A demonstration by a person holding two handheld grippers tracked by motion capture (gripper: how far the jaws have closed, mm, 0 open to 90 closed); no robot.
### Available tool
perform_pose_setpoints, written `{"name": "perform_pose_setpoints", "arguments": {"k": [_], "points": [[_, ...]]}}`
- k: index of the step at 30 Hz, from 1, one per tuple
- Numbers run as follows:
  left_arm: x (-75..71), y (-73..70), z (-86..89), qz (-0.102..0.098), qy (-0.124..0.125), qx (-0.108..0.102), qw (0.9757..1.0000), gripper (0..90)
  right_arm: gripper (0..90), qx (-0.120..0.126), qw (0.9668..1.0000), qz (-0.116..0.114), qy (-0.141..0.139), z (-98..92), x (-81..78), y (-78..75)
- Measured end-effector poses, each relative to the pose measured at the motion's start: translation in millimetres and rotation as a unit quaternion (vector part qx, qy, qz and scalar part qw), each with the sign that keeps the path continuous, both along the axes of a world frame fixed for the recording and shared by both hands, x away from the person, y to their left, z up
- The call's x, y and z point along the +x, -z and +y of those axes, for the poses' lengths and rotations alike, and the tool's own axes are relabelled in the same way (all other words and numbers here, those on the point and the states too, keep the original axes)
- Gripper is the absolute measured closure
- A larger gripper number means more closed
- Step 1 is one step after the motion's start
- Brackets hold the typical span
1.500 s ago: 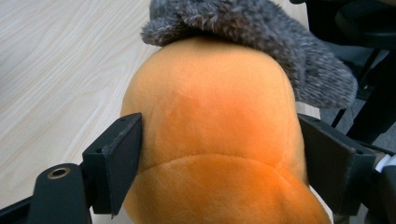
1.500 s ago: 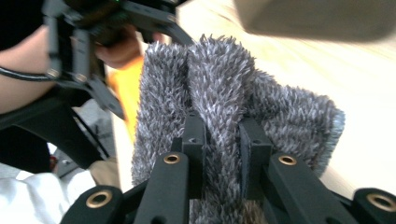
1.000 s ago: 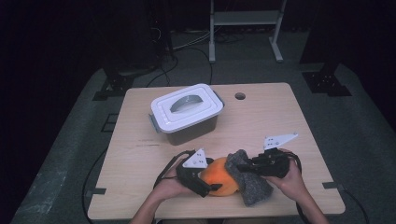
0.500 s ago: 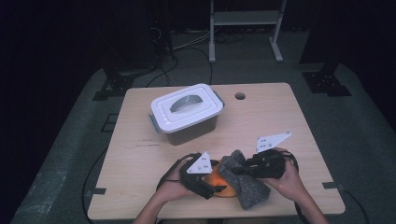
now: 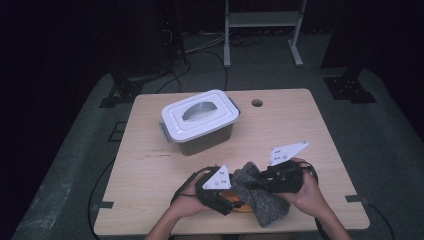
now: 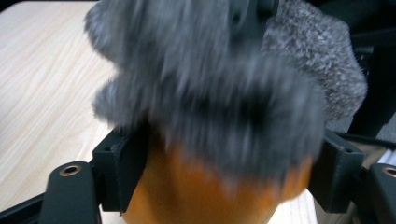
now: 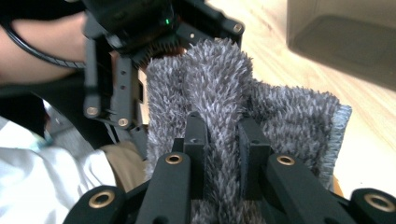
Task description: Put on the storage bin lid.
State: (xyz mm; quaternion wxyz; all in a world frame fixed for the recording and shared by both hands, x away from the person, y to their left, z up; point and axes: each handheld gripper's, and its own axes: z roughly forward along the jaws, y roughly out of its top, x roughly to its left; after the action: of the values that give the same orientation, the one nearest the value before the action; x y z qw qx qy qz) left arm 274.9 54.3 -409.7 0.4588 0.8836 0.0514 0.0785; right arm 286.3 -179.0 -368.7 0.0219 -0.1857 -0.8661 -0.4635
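The right gripper (image 7: 223, 140) pinches a fold of the grey fuzzy cloth (image 7: 224, 88) between closed jaws. The left gripper (image 6: 224, 158) – jaws just closing in – brackets the orange ball (image 6: 201, 191) at the counter's (image 5: 150, 170) near edge, pads against its sides – cloth draped over it.

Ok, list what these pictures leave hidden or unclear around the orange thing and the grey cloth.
- Orange thing: the grey cloth drapes over its top in the left gripper view, and the bottom edge cuts it off, so its shape stays unknown.
- The cloth in that view is blurred.
- Left claw: in the high view its tips are under the cloth.
- Lidded box: its lid hides the contents.
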Motion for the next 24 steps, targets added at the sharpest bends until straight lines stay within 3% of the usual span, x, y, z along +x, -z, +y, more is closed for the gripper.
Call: {"name": "perform_pose_setpoints", "arguments": {"k": [3, 5, 8, 12, 15, 17, 21, 24], "points": [[3.1, 3.0, 6.4, 0.011, -0.001, 0.002, 0.9999, 24.5, 76.3, 0.002, 0.9999, 0.011, -0.001, 0.8, 3.6, 6.6], [6.9, 4.7, 11.9, 0.017, -0.004, 0.006, 0.9998, 24.6, 76.2, 0.004, 0.9997, 0.019, 0.012, -6.6, 7.5, 10.7], [12.6, 7.3, 19.6, 0.036, -0.015, -0.006, 0.9992, 24.3, 76.1, 0.007, 0.9990, 0.035, 0.028, -22.0, 13.5, 18.5], [13.7, 3.8, 15.9, 0.038, -0.018, -0.007, 0.9991, 18.3, 76.2, 0.024, 0.9970, 0.062, 0.040, -39.9, 20.5, 29.7], [12.7, -1.0, 8.1, 0.042, -0.021, -0.026, 0.9986, 10.0, 76.0, 0.026, 0.9977, 0.054, 0.031, -34.5, 17.5, 28.4], [12.5, -3.4, 3.3, 0.037, -0.031, -0.024, 0.9985, 8.4, 75.6, 0.026, 0.9987, 0.041, 0.015, -23.5, 13.7, 25.1], [12.3, 1.5, 6.9, 0.039, -0.030, -0.017, 0.9986, 20.8, 75.3, 0.011, 0.9996, 0.026, 0.008, -13.0, 11.5, 23.1], [14.9, 3.2, 10.8, 0.047, -0.037, -0.019, 0.9980, 23.7, 75.2, 0.025, 0.9988, 0.040, 0.014, -22.3, 16.1, 28.9]]}}
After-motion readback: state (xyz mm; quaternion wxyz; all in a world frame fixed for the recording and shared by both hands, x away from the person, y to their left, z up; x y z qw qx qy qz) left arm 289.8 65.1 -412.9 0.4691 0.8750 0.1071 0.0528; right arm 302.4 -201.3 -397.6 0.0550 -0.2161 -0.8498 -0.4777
